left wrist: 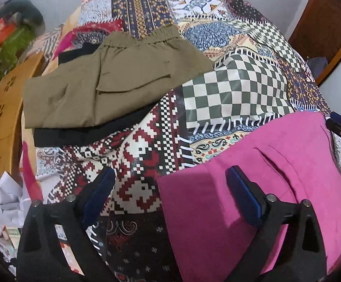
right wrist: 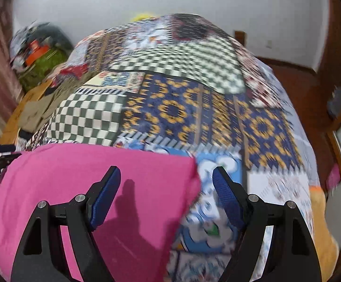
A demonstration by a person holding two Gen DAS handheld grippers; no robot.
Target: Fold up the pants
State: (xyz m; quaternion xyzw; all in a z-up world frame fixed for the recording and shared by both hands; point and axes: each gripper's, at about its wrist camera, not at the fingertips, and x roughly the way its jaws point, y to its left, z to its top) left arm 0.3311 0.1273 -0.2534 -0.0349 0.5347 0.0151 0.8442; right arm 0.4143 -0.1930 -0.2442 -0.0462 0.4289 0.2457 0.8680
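Both grippers wide, nothing held.

My left gripper (left wrist: 170, 188) has its fingers (left wrist: 243, 199) spread far apart, pointing forward and down. My right gripper (right wrist: 166, 188) is the same, blue-padded fingers (right wrist: 105, 197) parted and empty.

Patchwork-print cloth (left wrist: 229, 89) covers the surface. Tan cardboard sheet (left wrist: 3, 115) at its left edge; crumpled white paper (left wrist: 10, 197) beside it. Green bag (left wrist: 13, 49) beyond, near wall.
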